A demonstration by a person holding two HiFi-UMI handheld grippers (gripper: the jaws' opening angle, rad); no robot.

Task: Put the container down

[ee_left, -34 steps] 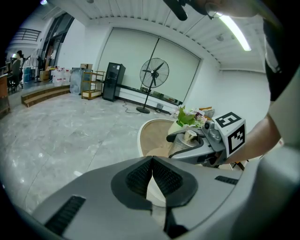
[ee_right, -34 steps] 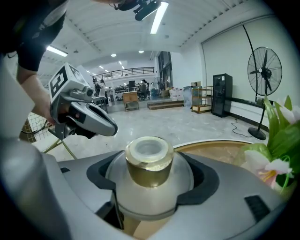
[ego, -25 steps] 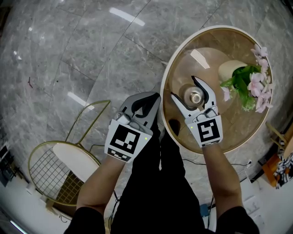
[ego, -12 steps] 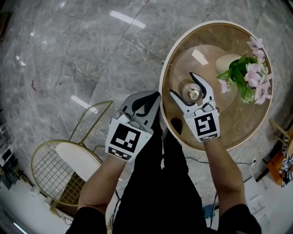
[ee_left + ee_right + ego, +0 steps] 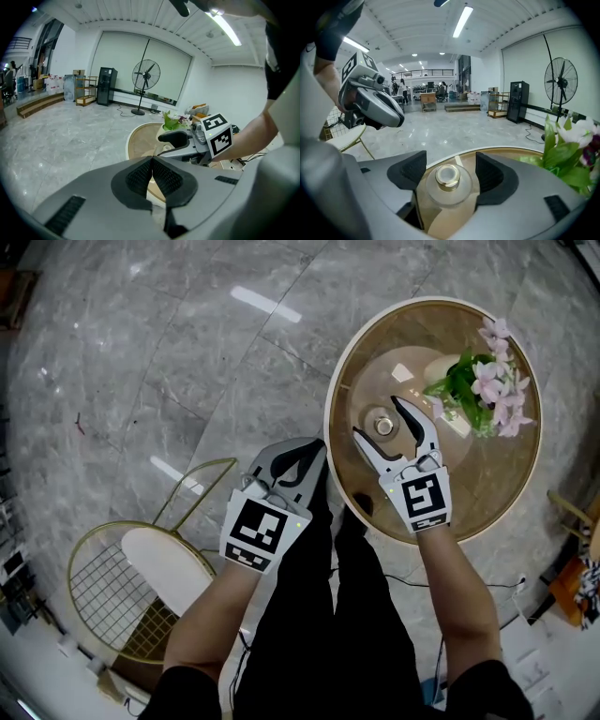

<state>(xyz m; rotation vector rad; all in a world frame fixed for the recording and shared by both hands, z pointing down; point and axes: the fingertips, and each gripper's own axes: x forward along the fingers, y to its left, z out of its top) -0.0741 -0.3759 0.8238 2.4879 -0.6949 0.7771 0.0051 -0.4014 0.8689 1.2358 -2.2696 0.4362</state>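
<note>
- Risk: the container [image 5: 382, 424] is clear glass with a gold-rimmed neck. It stands upright on the round desk [image 5: 473, 488], a little in from the left edge. The right tool [image 5: 377, 418] brackets it closely, so a sideways pull-back would likely clip the glass shoulder and tip or skate it.
- Risk: the desk top looks smooth. If the container gets nudged toward the left edge, little would stop it before the floor [image 5: 141, 352].
- Lesser risk: the flowers [image 5: 480, 390] stand toward the far right edge, well apart from the container. Only a wide swing of the arm would brush them.
- Safest exit, as I judge it: draw straight back along the line of the jaws, or lift clear first.
- Right tool: jaws apart, with one pad [image 5: 411, 169] on each side of the container. Slim gaps show at neck height. Whether anything touches the wider glass body lower down can't be told. Nothing is gripped.
- Left tool [image 5: 302, 456]: jaws pressed together with nothing between them. It is held off the desk, beside its near left edge and over the floor.
</note>
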